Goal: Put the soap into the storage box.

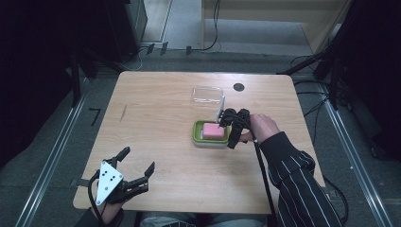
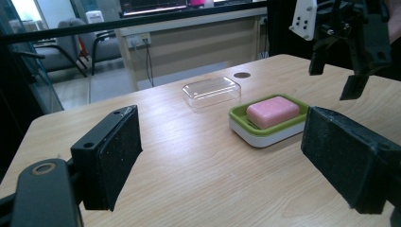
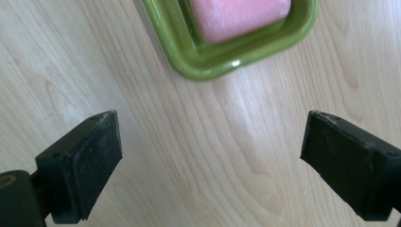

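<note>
Broadly, the wooden tabletop carries 3 things near its middle. The green soap dish sits flat and is probably stiff and light; its rim is glossy, so it could slip. Just behind it lies the clear lid, thin plastic, likely fragile if squeezed; take it by the 2 long sides. The pink soap rests inside the dish, firm but perhaps slick; grasp it across the short width. The right hand-held gripper hangs over the dish, released and empty. The left hand-held gripper waits at the near edge, also released.
</note>
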The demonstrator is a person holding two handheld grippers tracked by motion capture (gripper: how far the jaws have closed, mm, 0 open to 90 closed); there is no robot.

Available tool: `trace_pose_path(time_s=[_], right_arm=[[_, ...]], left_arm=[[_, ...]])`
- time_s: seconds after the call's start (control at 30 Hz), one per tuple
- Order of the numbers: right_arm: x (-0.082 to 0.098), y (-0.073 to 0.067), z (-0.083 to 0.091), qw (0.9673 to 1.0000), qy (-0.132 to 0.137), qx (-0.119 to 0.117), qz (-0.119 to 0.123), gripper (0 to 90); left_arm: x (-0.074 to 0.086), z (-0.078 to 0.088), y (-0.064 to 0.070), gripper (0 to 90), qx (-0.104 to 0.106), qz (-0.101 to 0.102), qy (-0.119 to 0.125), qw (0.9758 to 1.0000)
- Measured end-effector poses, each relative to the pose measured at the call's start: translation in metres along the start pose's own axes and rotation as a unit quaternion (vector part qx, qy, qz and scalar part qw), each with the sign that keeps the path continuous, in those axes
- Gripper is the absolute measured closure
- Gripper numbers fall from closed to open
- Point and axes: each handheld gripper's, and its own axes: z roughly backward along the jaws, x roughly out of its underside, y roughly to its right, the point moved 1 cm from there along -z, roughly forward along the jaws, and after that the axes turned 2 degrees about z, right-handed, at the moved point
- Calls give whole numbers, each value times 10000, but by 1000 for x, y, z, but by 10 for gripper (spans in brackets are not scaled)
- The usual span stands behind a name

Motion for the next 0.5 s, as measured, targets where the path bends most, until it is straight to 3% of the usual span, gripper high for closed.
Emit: trace_pose_path(time_s=[0.5], right_arm=[[40, -7, -1, 9990, -127, 35, -429, 62]], left_arm=[[0, -1, 1, 136, 4, 5, -13, 10000]])
